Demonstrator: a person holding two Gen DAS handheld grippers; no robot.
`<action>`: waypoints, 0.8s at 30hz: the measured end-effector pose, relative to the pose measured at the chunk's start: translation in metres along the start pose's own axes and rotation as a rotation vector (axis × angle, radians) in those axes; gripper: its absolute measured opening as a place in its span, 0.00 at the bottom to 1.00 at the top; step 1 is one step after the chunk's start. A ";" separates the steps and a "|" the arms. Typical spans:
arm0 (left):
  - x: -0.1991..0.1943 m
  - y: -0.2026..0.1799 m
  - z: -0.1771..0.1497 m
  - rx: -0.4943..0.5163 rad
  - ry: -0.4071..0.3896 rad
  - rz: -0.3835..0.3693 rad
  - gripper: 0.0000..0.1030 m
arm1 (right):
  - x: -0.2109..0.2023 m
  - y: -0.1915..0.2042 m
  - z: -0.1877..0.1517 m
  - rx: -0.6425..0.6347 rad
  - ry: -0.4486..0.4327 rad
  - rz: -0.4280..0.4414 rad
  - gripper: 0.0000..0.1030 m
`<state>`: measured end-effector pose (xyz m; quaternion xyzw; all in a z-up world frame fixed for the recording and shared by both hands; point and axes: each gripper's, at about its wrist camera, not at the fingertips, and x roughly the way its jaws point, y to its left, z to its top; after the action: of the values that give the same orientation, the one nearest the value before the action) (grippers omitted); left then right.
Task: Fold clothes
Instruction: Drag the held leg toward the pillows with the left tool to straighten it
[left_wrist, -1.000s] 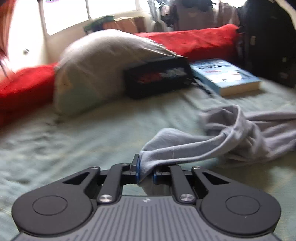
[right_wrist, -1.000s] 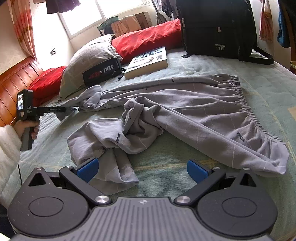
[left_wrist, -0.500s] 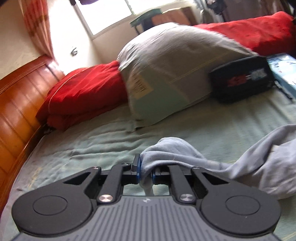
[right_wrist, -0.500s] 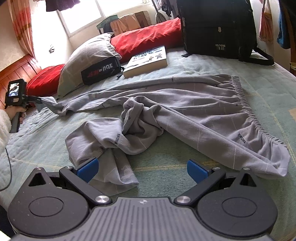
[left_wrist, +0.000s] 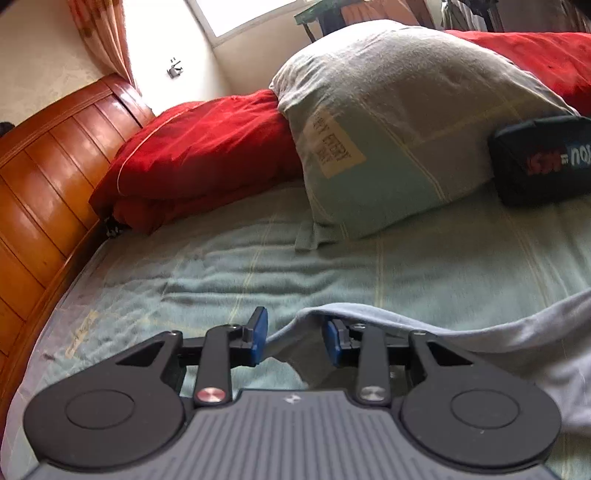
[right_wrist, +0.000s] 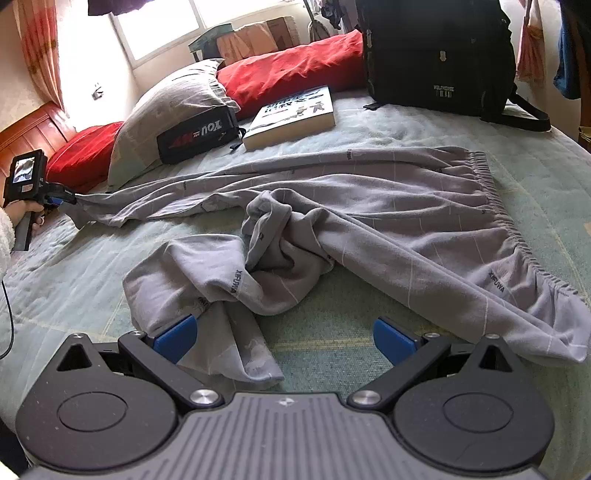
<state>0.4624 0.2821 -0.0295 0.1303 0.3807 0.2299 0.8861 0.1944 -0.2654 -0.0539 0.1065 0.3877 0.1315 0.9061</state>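
Grey trousers (right_wrist: 369, 206) lie on the green bed cover (right_wrist: 74, 280), waistband at the right. One leg is stretched out to the left; the other is crumpled in the middle. My left gripper (left_wrist: 294, 339) is at the stretched leg's cuff (left_wrist: 480, 332) and its jaws are opening. The cuff hangs loose between the blue pads and drapes over the right finger. In the right wrist view, a hand holds the left gripper (right_wrist: 61, 199) at the far left. My right gripper (right_wrist: 284, 338) stands open just above the crumpled leg's end, gripping nothing.
A grey pillow (left_wrist: 388, 129) and red pillows (left_wrist: 192, 155) lie by the wooden headboard (left_wrist: 37, 192). A black pouch (right_wrist: 195, 136), a book (right_wrist: 295, 114) and a black backpack (right_wrist: 436, 55) sit behind the trousers.
The left gripper has carried the cuff leftwards toward the headboard, drawing that leg out straight, and its jaws have parted from the cloth. The right gripper has stayed still.
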 end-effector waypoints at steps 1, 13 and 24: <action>0.002 -0.003 0.002 0.003 -0.006 0.006 0.35 | 0.001 0.000 0.000 0.001 -0.001 -0.004 1.00; 0.044 -0.046 0.022 0.074 0.009 0.004 0.44 | 0.006 0.002 0.002 0.017 -0.005 -0.042 1.00; 0.046 0.016 0.003 -0.236 0.129 -0.145 0.44 | 0.011 0.019 0.006 -0.032 -0.017 0.033 1.00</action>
<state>0.4880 0.3186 -0.0493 -0.0177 0.4155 0.2163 0.8833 0.2029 -0.2447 -0.0515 0.0994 0.3759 0.1516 0.9087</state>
